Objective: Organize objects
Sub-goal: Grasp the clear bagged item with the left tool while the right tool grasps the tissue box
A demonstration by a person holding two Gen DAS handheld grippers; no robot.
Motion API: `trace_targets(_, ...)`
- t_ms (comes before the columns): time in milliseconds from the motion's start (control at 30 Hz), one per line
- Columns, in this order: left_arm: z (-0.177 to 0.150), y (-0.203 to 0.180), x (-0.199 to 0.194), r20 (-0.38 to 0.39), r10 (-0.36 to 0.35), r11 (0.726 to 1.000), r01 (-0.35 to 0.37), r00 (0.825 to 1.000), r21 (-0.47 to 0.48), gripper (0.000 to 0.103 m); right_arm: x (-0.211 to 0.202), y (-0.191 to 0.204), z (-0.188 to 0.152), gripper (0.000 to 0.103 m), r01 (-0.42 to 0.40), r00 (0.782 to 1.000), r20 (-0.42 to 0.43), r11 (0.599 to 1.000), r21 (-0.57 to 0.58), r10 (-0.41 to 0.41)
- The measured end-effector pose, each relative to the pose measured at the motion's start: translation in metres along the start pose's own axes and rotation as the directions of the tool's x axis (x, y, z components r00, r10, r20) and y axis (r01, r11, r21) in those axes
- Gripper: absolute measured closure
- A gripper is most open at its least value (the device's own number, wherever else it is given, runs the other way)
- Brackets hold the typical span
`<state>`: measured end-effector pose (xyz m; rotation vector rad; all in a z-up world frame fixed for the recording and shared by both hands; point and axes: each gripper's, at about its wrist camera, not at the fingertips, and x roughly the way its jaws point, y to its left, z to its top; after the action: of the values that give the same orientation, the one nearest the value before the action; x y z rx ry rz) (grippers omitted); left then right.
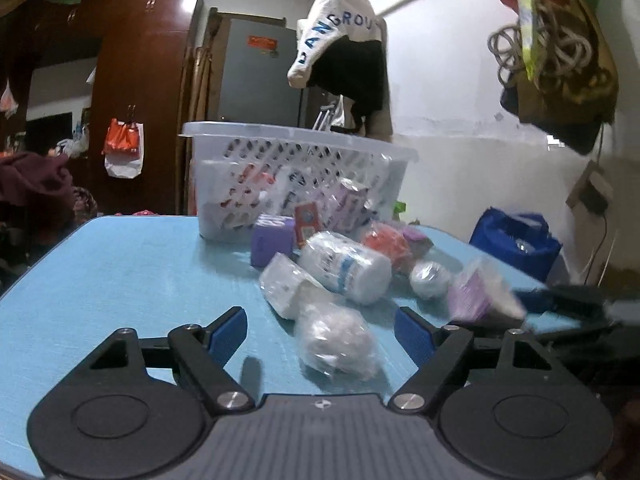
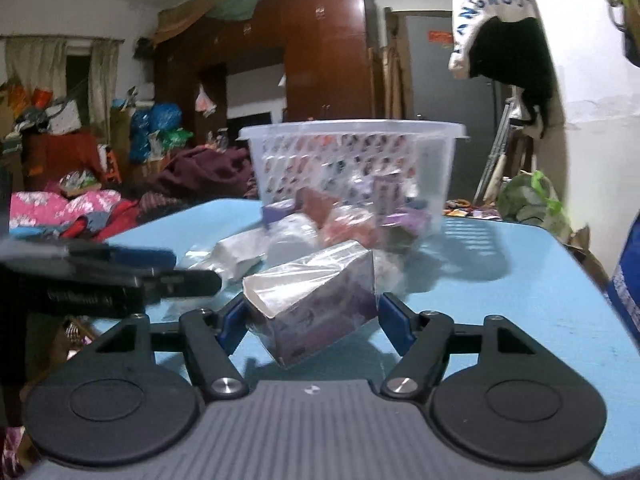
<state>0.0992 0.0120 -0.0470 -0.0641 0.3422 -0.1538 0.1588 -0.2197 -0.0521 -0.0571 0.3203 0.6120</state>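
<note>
Right hand-held gripper [image 2: 312, 320] grasping wrapped purple box [image 2: 316, 300], left hand-held gripper [image 1: 320, 332] released, white basket [image 1: 296, 136] holding packets

Wrapped packets [image 1: 344, 266] before white perforated basket [image 1: 296, 148]

Plastics, film and matt blue

Perforated translucent plastic basket [image 1: 296, 152]; glossy crinkled film on the purple box [image 2: 316, 300]; matt, faintly streaked blue surface [image 1: 120, 280]; dark polished wooden wardrobe [image 2: 324, 48].

A basket [image 1: 296, 148] stands at the back of the table [image 1: 100, 272] with packets inside; before it lie a bottle [image 1: 346, 266], a cube [image 1: 272, 240], and wrapped bundles [image 1: 336, 340].
</note>
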Motion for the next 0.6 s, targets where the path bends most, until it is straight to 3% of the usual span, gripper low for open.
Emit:
trace_targets(67, -0.004, -0.007, 0.002, -0.002, 0.023, 1.000, -0.022, 1.000, 0.021, 0.040, -0.002, -0.007, 0.002, 0.031, 0.009, 1.000, 0.011, 1.000, 0.016, -0.009)
trace_targets(100, -0.006, -0.009, 0.002, 0.000, 0.034, 0.999, -0.034, 0.999, 0.031, 0.055, -0.003, -0.009, 0.003, 0.031, 0.005, 1.000, 0.015, 1.000, 0.025, -0.005)
trace_targets(233, -0.012, -0.014, -0.005, 0.055, 0.061, 0.996, -0.065, 0.997, 0.062, 0.056, -0.008, -0.012, 0.004, 0.031, -0.011, 0.999, 0.038, 0.999, 0.038, 0.010)
trace_targets(600, -0.005, 0.013, -0.028, 0.133, 0.023, 0.999, -0.020, 0.991, -0.028, 0.056, -0.015, -0.017, 0.006, 0.034, 0.019, 0.999, 0.051, 0.999, 0.031, -0.020)
